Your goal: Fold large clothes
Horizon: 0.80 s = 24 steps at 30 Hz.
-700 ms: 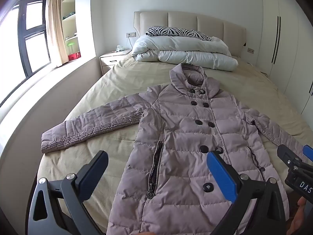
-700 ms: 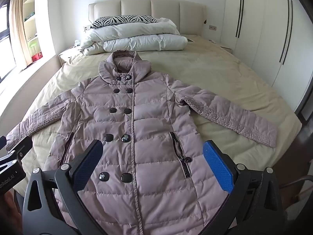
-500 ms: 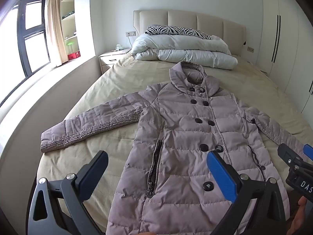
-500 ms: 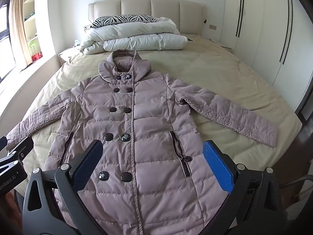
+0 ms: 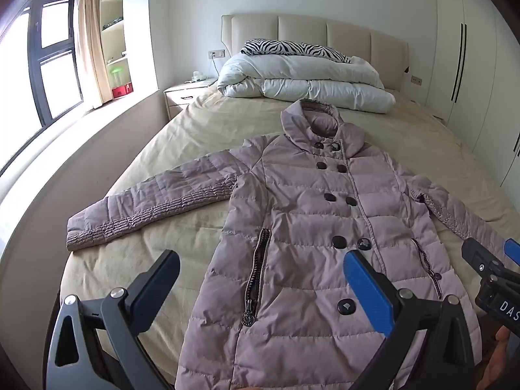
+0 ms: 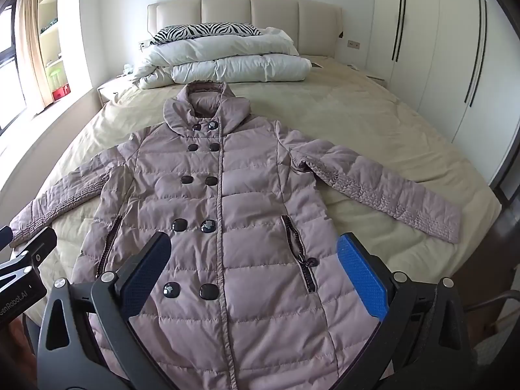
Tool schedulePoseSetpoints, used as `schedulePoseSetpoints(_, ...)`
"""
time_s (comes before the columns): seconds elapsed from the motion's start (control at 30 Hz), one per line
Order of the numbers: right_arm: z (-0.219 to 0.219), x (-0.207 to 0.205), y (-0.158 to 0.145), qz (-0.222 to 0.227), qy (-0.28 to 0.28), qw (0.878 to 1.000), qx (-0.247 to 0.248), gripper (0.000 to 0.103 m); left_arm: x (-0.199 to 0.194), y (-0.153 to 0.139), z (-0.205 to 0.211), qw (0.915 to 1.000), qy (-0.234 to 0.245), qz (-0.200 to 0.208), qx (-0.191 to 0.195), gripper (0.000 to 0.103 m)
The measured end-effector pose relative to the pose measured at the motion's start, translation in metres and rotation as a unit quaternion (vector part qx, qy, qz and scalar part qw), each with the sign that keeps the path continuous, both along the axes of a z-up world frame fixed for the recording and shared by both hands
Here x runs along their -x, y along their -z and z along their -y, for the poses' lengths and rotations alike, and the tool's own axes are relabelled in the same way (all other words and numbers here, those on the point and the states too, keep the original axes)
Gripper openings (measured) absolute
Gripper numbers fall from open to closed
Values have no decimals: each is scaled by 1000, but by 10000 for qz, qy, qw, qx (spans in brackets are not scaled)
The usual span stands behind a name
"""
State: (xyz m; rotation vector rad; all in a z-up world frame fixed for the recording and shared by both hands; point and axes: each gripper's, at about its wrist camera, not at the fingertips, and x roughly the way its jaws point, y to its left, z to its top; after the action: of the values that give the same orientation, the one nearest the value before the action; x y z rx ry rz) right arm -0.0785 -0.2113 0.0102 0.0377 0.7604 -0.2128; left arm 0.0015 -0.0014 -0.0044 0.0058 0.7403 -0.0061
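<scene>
A mauve quilted coat (image 5: 325,227) lies flat on the bed (image 5: 195,130), front side up and buttoned, with its collar toward the headboard (image 5: 312,29) and its hem toward the cameras. Both sleeves are spread out to the sides: the left sleeve (image 5: 152,208) reaches toward the window side of the bed, and the right sleeve (image 6: 383,191) reaches toward the wardrobe (image 6: 438,48). Two rows of dark buttons (image 6: 191,180) go down the middle of the coat, and there is a zipped pocket (image 5: 256,276) on each side of the front.

The left gripper (image 5: 260,286) hangs above the lower left part of the coat. Its fingers (image 5: 367,292) are wide open and nothing is between them; they do not touch the cloth. The right gripper (image 6: 253,269) hangs above the lower right part of the coat, also with the fingers (image 6: 360,273) spread wide and holding nothing. Both grippers point down at a slant toward the bed. In each wrist view a part of the other gripper shows at the edge of the picture.

Behind the coat, near the headboard, a folded white duvet (image 5: 308,81) lies on the bed, with a zebra pillow (image 5: 292,47) on top of it. A nightstand (image 5: 185,94) stands beside the bed on the window side.
</scene>
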Motion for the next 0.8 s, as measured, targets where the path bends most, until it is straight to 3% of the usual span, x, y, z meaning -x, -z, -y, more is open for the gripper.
schedulePoseSetpoints(0.8, 0, 0, 2, -28, 2, 10000, 3, 103, -1, -1, 1, 10000, -4, -30, -4, 103)
